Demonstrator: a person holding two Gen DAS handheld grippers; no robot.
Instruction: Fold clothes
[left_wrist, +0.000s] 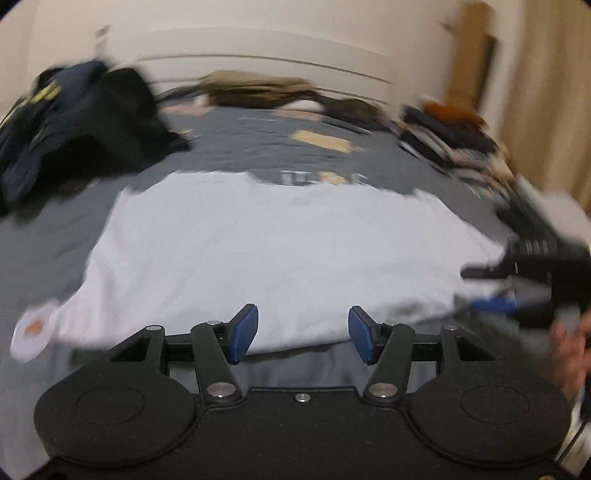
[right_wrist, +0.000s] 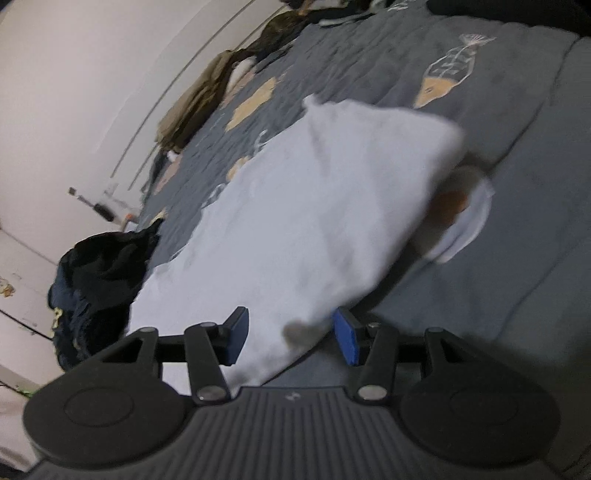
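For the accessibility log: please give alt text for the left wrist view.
The open left gripper hovers at the near edge of a white garment spread on a grey bedspread. Dark clothes are heaped at far left; the right gripper shows blurred at the right edge.

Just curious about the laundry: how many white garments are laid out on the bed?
1. A single white garment lies spread on the grey bedspread, right ahead of both grippers; the dark heap beside it could hide others.
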